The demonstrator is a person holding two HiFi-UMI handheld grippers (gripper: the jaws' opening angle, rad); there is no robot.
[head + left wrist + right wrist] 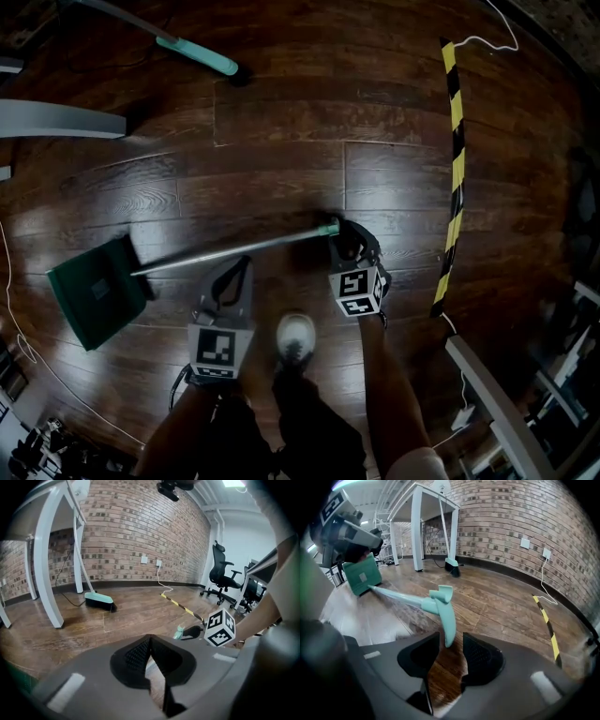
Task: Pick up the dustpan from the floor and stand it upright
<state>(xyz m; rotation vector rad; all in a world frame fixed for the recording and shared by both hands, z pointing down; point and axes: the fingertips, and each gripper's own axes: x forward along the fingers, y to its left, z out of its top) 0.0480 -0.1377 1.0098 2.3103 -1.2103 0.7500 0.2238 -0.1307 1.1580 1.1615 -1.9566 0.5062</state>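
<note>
Dustpan [94,292] lies flat on floor [281,141], pan at left. Its teal grip [443,609] sits betw. right gripper's [449,651] parted jaws, unclamped. Left gripper [150,641]: tips together, empty; pole beneath barely visible. Pan's label [362,577] unreadable. Broom [202,54] far off, handle cut off.

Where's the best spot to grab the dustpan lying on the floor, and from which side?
Take the teal handle tip, at the far end of the pole from the green pan. Come down from above: the tip is slim enough to fit between pads, and the right gripper has open jaws either side of it.
</note>
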